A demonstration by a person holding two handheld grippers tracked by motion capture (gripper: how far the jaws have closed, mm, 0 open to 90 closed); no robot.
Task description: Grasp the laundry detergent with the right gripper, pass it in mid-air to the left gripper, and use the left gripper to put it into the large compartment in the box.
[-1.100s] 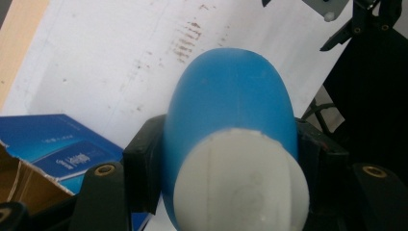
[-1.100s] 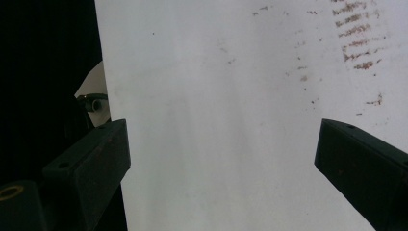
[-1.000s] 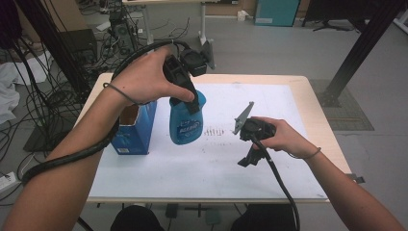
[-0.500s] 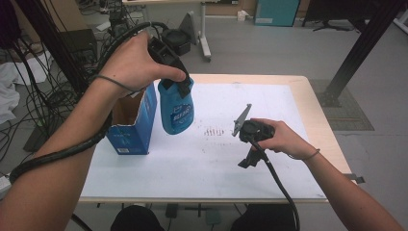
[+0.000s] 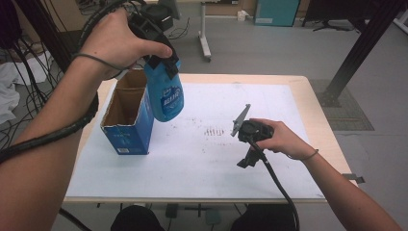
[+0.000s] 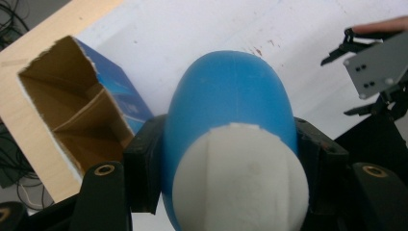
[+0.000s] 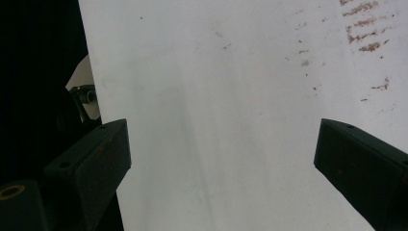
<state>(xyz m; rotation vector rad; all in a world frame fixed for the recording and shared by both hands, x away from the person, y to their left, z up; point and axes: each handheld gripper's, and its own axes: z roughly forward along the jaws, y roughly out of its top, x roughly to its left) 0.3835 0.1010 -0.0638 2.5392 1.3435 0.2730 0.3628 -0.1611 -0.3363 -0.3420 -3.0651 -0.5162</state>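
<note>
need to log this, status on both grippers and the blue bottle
Left gripper shut on blue bottle, held above open box. Right gripper open, nothing between jaws, over white sheet. Nothing in the way.

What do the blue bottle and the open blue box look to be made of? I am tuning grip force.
Blue bottle: probably plastic, smooth with a slight sheen and a moulded seam; its white end looks matte. Blue box: cardboard, printed blue outside, raw brown inside, with torn, ragged top edges.

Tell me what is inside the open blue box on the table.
The blue box is open at the top. The left tool's view shows bare brown cardboard walls and a folded inner flap, with nothing lying on them. Its bottom is dark, hidden by the walls.
</note>
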